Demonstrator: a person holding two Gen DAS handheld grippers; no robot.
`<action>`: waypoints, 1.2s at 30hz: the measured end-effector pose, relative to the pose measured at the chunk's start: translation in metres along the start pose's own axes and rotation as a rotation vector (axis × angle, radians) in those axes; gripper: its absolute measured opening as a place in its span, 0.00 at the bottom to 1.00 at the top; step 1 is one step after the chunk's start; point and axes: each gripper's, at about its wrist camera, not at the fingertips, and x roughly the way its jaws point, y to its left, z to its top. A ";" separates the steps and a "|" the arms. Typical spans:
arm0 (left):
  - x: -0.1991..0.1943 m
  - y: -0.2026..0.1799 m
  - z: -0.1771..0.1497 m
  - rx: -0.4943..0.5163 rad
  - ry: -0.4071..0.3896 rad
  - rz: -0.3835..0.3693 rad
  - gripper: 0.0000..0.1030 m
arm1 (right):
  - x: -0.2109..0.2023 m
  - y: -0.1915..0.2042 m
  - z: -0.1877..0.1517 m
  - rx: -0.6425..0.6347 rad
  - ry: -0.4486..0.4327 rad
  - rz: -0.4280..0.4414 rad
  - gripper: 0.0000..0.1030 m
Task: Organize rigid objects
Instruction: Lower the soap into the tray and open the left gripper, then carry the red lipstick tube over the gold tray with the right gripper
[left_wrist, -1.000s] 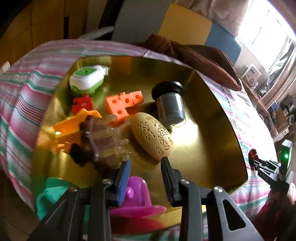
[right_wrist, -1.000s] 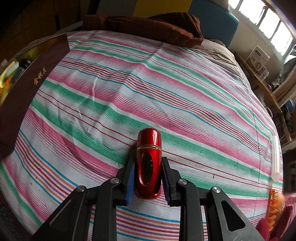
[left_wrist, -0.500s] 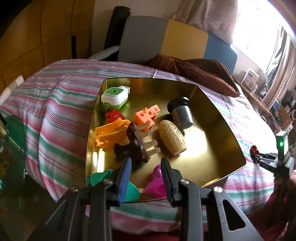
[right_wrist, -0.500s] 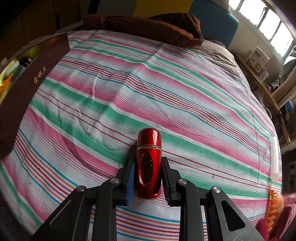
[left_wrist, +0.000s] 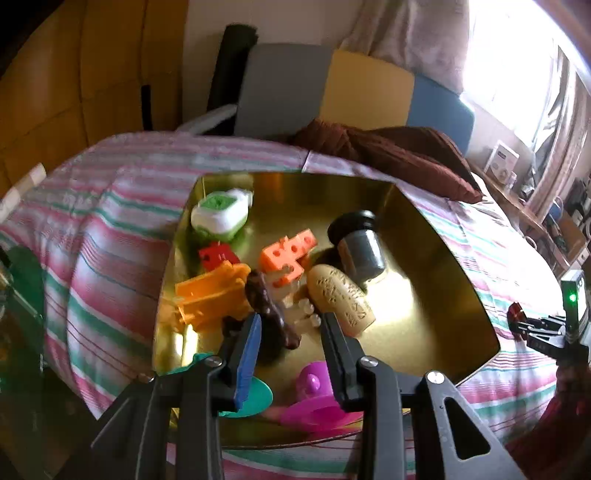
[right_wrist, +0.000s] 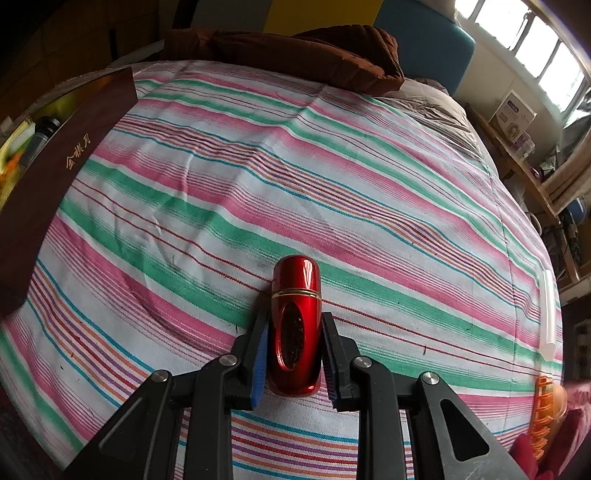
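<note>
The left tool, jaws apart and empty, has pulled up and back from the gold tray, then edged closer.

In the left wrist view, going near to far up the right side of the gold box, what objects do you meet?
Magenta cup → tan carved oval piece → dark grey jar with black lid → brown blanket beyond the gold box.

your left tongs hang parted with nothing between them; your right tongs are clamped on the red capsule.
</note>
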 end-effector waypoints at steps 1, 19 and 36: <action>-0.004 -0.003 0.001 0.017 -0.009 0.009 0.32 | 0.000 0.000 0.000 0.002 0.000 -0.001 0.25; -0.048 0.020 0.016 -0.082 -0.069 0.118 0.36 | -0.002 0.005 0.004 0.059 0.030 -0.050 0.25; -0.061 0.029 0.011 -0.086 -0.095 0.140 0.36 | -0.036 0.041 0.018 0.053 -0.060 -0.005 0.25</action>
